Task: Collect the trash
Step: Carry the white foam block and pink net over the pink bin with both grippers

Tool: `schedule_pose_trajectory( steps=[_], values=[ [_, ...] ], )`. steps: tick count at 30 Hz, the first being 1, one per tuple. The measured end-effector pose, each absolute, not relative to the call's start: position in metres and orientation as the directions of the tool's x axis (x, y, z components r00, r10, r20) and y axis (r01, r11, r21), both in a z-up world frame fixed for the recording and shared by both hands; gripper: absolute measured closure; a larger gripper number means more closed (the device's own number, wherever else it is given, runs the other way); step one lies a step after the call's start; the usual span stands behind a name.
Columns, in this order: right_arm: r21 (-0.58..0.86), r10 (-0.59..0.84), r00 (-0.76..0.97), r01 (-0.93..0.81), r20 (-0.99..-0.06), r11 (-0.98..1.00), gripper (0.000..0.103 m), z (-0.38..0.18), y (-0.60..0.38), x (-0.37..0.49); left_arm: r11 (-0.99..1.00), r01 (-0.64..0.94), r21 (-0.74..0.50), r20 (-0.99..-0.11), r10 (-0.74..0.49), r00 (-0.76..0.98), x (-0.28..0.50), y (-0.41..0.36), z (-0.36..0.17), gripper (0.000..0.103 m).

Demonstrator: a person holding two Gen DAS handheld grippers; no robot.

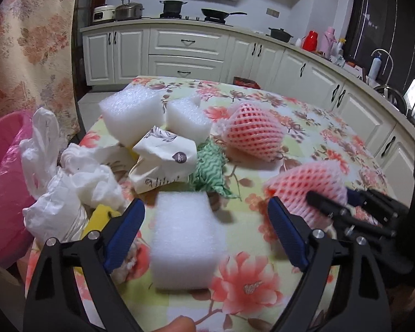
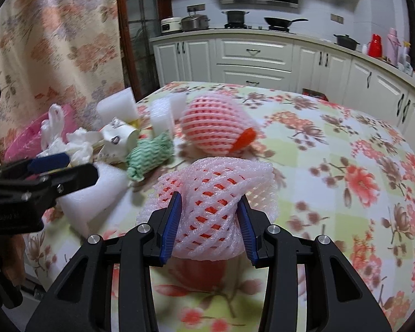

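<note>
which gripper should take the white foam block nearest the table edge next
Left. The left gripper stands open with the foam block directly between its fingers, pads not yet pressing. The right gripper is already shut on a pink foam net, so it is occupied.

Black tool (image 2: 210, 221) — blue pads (image 2: 170, 227).
</note>
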State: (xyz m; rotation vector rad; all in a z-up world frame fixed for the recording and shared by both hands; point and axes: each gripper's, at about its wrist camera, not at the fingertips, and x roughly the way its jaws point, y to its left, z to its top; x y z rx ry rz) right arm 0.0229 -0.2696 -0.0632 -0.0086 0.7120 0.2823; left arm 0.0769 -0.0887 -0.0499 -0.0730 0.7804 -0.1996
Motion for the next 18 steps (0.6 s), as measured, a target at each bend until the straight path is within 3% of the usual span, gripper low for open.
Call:
schedule_pose_trajectory(
  steps=[2,5,7,14,18],
  values=[
    [0.093,0.248,0.728,-0.247,-0.64,0.965,0.064,-0.061,-0.276,0.024,0.985,0.136,-0.103,-0.707,-0.169,0.687,0.077,-0.09,-0.053,0.019],
    [0.097,0.242,0.739,-0.234,-0.629,0.967,0.064,-0.058,-0.283,0.025,0.99,0.117,-0.079,-0.737,-0.137,0.662,0.078,-0.089,-0.06,0.032],
    [0.095,0.236,0.746,-0.228,-0.623,0.969,0.064,-0.055,-0.284,0.024,0.993,0.102,-0.056,-0.753,-0.109,0.648,0.079,-0.089,-0.065,0.049],
    [0.086,0.224,0.758,-0.219,-0.613,0.972,0.064,-0.048,-0.287,0.021,0.996,0.085,-0.037,-0.78,-0.082,0.62,0.083,-0.086,-0.074,0.054],
    [0.077,0.223,0.766,-0.222,-0.603,0.972,0.064,-0.041,-0.284,0.02,0.993,0.092,-0.069,-0.742,-0.113,0.661,0.078,-0.08,-0.06,0.054]
  ],
)
